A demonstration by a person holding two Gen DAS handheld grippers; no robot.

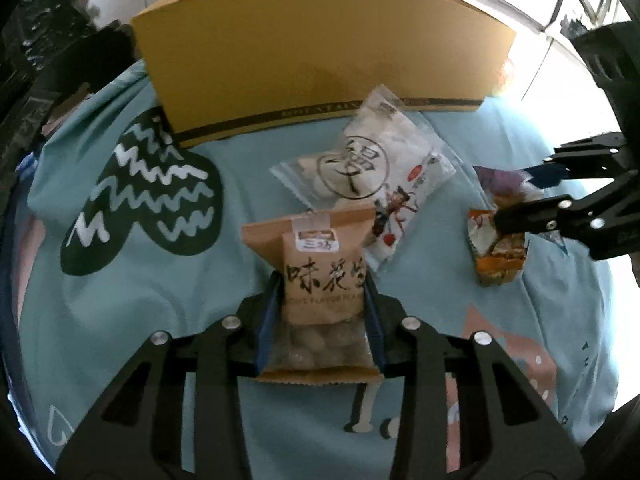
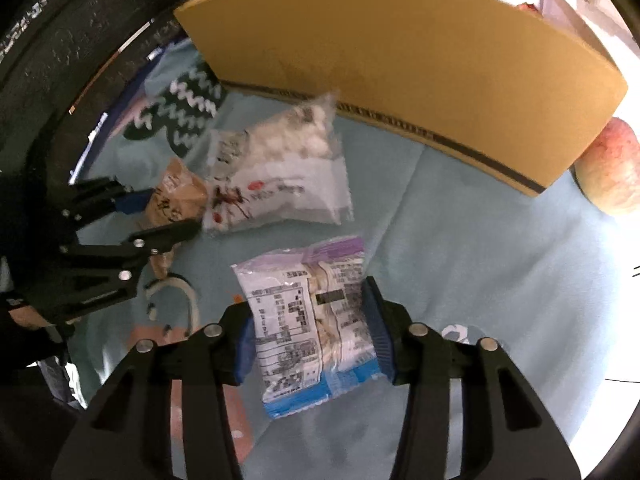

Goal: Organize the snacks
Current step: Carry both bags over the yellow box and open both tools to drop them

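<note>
My left gripper (image 1: 323, 280) is shut on a brown peanut packet (image 1: 320, 276), held just above the light blue cloth (image 1: 160, 300). My right gripper (image 2: 310, 300) is shut on a purple and blue snack packet (image 2: 308, 320), printed back facing up. In the left wrist view the right gripper (image 1: 516, 196) holds that packet (image 1: 498, 248) at the right. In the right wrist view the left gripper (image 2: 160, 216) holds the brown packet (image 2: 176, 196) at the left. A white snack bag (image 1: 372, 184) lies on the cloth between them; it also shows in the right wrist view (image 2: 280, 172). A yellow cardboard box (image 1: 320, 48) stands behind.
The yellow box (image 2: 400, 52) spans the back of the cloth (image 2: 460, 240). An apple (image 2: 612, 168) sits to the right of the box. Dark furniture (image 2: 60, 40) borders the far left. The cloth has a dark green zigzag print (image 1: 148, 192).
</note>
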